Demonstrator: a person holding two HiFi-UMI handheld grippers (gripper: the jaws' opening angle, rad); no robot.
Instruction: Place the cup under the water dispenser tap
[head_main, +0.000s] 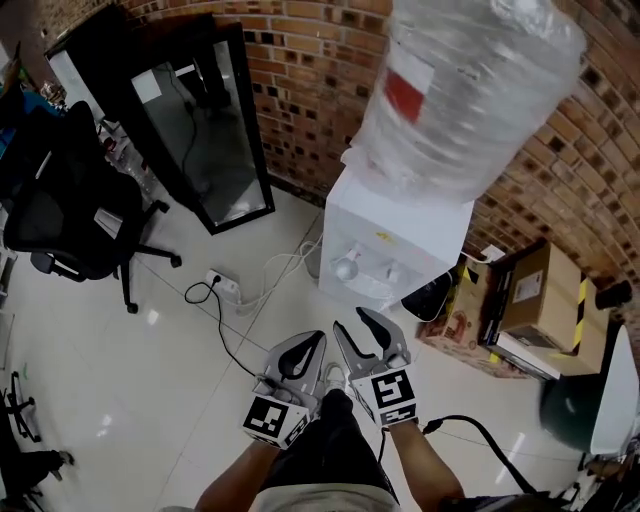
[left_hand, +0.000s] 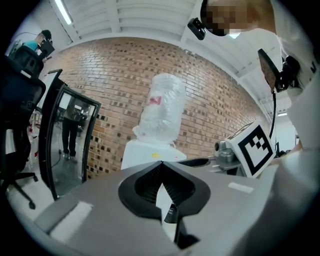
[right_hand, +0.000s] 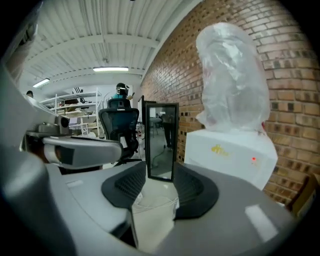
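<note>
Left gripper (head_main: 318, 340): lower centre of the head view. I read it as clenched, jaw tips meeting, with nothing held.
Right gripper (head_main: 350, 322): just right of the left one. I see it grasping the cup (right_hand: 154, 212), with a pad against each side.
Cup: thin, translucent white, sitting low between the right gripper's pads, at bottom centre of the right gripper view.
Water dispenser (head_main: 395, 235): white cabinet against the brick wall, above both grippers in the head view and well apart from the cup.
Taps (head_main: 347, 266): two, on the cabinet front.
Bottle (head_main: 460, 90): clear, inverted on the dispenser, upper right.
Office chair (head_main: 70, 215): black, at the left edge.
Black-framed panel (head_main: 205, 140): leaning on the wall, upper left.
</note>
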